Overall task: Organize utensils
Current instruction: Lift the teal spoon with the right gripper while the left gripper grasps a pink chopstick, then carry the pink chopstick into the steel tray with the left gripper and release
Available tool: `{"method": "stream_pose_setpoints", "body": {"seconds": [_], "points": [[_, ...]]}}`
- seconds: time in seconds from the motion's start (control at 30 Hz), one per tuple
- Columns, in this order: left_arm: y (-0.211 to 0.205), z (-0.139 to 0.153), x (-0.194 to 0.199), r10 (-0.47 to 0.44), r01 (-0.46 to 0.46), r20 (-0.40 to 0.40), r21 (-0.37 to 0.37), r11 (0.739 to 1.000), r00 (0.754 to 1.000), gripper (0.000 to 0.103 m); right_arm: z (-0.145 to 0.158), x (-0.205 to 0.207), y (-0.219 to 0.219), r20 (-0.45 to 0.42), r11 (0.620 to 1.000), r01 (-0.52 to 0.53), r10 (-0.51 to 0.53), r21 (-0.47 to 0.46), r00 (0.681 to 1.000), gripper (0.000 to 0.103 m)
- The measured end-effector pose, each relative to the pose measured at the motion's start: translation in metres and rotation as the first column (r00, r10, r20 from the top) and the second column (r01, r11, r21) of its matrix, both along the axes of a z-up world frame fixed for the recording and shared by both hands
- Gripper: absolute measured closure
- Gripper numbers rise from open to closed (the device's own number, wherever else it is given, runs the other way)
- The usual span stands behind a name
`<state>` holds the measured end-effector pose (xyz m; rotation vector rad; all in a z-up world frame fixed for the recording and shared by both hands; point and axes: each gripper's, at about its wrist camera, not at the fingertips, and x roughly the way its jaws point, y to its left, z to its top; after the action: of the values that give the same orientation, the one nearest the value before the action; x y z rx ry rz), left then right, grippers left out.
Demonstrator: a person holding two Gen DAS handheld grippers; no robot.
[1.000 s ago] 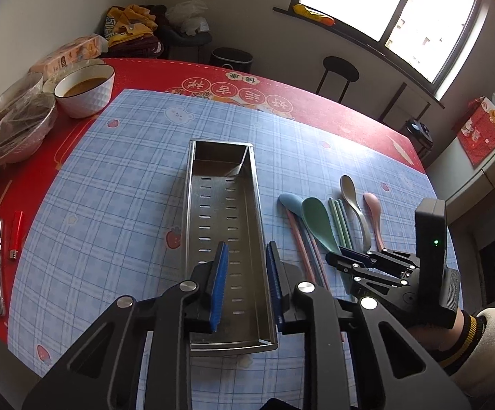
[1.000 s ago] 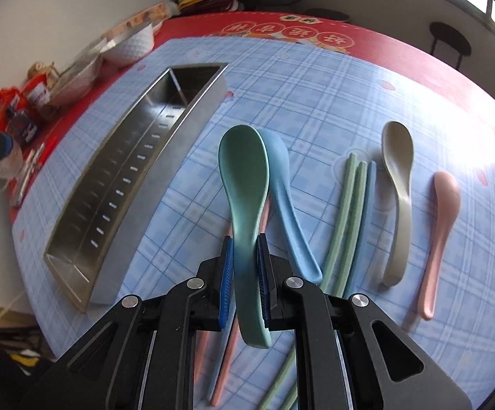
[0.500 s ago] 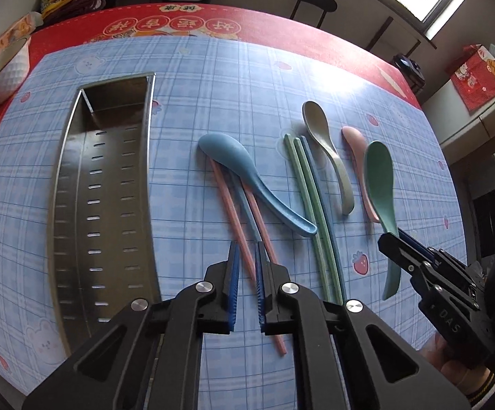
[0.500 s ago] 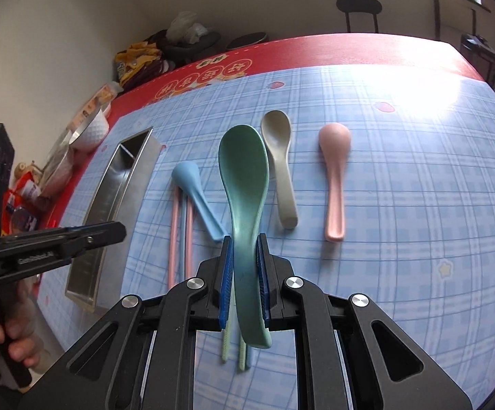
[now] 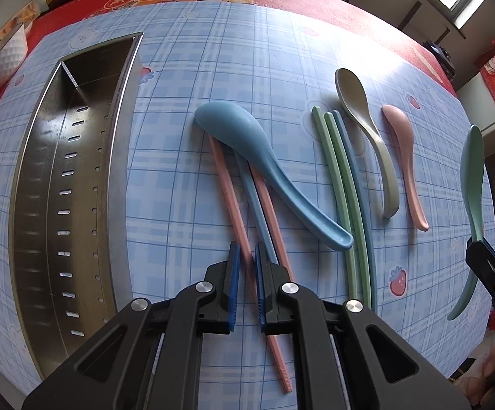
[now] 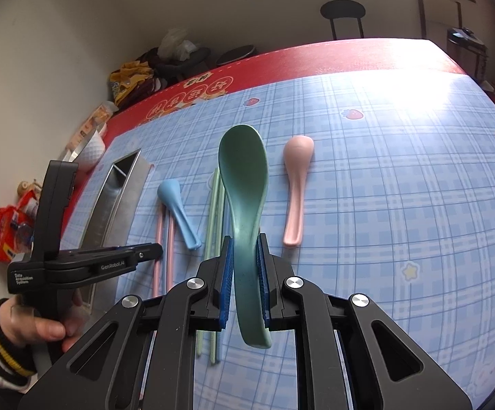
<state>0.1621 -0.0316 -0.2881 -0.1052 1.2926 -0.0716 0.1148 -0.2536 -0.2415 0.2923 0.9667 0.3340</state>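
Note:
My right gripper [image 6: 244, 242] is shut on a green spoon [image 6: 244, 177] and holds it above the table; the spoon also shows at the right edge of the left wrist view [image 5: 471, 177]. My left gripper [image 5: 245, 249] hovers low over a pink chopstick [image 5: 227, 184], its jaws a narrow gap apart on either side of it. Beside it lie a blue chopstick [image 5: 252, 198], a second pink chopstick, a blue spoon [image 5: 247, 136], green and blue chopsticks [image 5: 339, 177], a beige spoon [image 5: 360, 109] and a pink spoon [image 5: 404, 143]. A steel utensil tray [image 5: 35, 184] lies at the left, empty.
A blue checked mat [image 5: 186, 68] covers a red table. White bowls [image 5: 1, 58] and snack packets [image 6: 8, 235] stand at the table's left edge. A stool [image 6: 341, 10] and a window are beyond the far edge.
My left gripper moved right from over the tray to the pink chopstick and narrowed its jaws. My right gripper lifted the green spoon and carried it right.

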Motion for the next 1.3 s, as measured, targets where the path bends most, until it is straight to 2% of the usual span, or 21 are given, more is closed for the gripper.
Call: {"method": "stream_pose_setpoints", "body": {"seconds": [0.53,0.8,1.07,1.3], "points": [[-0.013,-0.001,0.012,-0.037,0.034,0.038,0.054,0.998,0.999,0.095,0.001,-0.002,-0.008,-0.015,1.0,0.023,-0.023,0.011,1.0,0.089],[0.009,0.007,-0.002,0.018,-0.018,0.013,-0.019,1.0,1.0,0.097,0.006,0.0,-0.008,-0.015,0.999,0.029,-0.028,0.026,0.999,0.089],[0.026,0.04,-0.025,0.006,-0.001,0.06,-0.082,0.997,0.998,0.097,0.008,0.006,0.004,-0.026,0.999,0.018,-0.017,0.047,1.0,0.089],[0.05,0.053,-0.034,0.048,-0.04,0.061,-0.123,0.992,0.997,0.098,0.013,0.009,0.026,-0.014,0.999,-0.014,0.015,0.05,1.0,0.089]]}}
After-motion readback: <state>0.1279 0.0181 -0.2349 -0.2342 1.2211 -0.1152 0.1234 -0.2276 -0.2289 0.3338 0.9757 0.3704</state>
